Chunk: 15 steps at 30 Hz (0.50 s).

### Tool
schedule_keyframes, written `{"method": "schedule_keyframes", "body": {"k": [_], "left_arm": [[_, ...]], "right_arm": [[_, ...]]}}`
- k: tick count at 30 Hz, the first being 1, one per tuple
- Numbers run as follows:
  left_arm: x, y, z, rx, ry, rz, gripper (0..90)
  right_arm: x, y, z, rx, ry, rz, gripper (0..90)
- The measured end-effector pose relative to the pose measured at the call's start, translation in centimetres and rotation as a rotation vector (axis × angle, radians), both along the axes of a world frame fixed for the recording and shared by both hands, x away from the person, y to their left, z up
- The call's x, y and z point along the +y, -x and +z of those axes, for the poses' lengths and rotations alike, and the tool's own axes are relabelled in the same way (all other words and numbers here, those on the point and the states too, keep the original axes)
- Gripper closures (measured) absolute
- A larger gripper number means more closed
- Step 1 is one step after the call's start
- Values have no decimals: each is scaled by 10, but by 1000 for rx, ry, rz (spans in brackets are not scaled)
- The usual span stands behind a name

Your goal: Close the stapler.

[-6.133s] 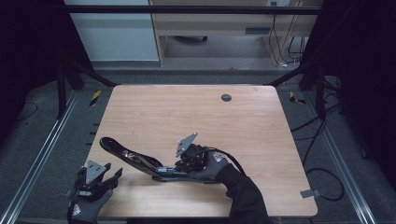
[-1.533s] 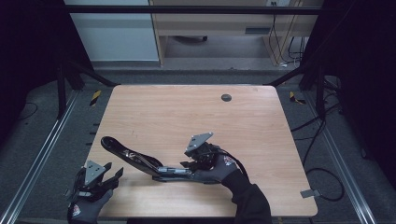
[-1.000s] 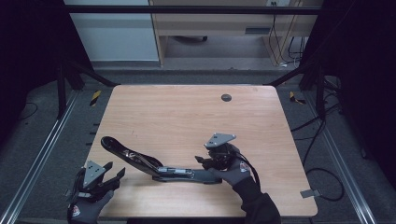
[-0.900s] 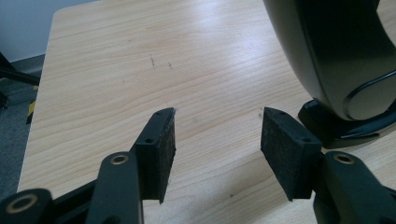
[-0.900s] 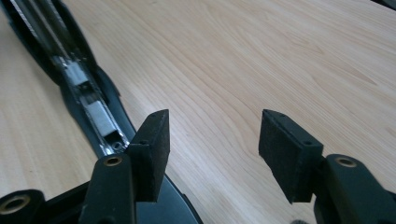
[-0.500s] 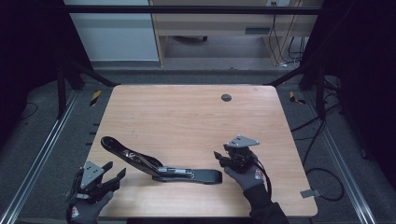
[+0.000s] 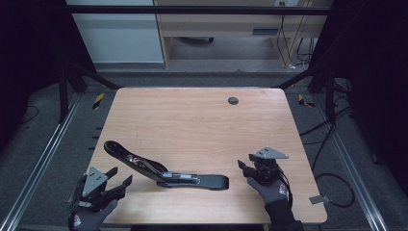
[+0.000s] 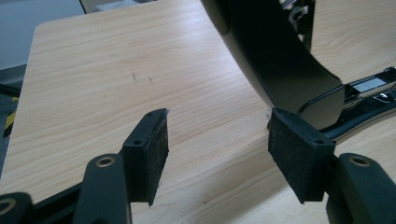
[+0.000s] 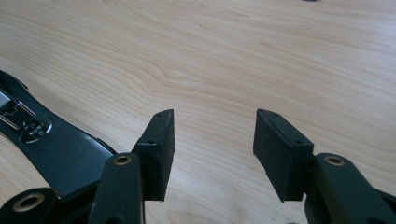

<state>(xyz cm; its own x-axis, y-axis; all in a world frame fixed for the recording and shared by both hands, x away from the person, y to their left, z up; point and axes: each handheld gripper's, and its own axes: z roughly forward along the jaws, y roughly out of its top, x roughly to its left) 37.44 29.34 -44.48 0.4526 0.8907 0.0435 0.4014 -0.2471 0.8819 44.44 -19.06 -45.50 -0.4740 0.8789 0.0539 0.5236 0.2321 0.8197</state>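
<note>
A: From the high view, where does the black hinged tool [image 7: 166, 172] lie?
B: On the wooden counter [image 7: 202, 120], near its front edge. Its long axis runs from back-left to front-right: a curved, raised handle end at the left, a flat rounded base end pointing right. There is shiny metal at its middle.
A: And the claws?
B: The left claw [image 7: 118, 179] sits at the front-left corner, jaws apart and empty, just short of the handle end. The right claw [image 7: 244, 167] is near the flat end, apart from it, also spread with nothing between.
A: The left gripper view?
B: The left claw [image 8: 219, 140] has just been opening; its rough foam pads [image 8: 152, 154] stand wide over bare woodgrain. The tool's glossy black curved arm [image 8: 275, 60] rises just past the right-hand pad, which seems to touch it.
A: The right gripper view?
B: The right claw [image 9: 212, 149] is open and empty over pale laminate. The tool's flat matte end [image 9: 60, 154] lies at lower left, with a metal plate visible.
</note>
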Motion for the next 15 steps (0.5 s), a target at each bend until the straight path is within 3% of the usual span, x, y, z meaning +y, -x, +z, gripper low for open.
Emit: {"method": "schedule_keyframes", "body": {"k": [8,15], "left_arm": [[-8,4,6,-15,2,-15,352],[-10,2,10,-20,18,-8,344]], "right_arm": [[-14,14,-8,6,-3,-25,496],[-8,20,-12,21,6,8,499]]}}
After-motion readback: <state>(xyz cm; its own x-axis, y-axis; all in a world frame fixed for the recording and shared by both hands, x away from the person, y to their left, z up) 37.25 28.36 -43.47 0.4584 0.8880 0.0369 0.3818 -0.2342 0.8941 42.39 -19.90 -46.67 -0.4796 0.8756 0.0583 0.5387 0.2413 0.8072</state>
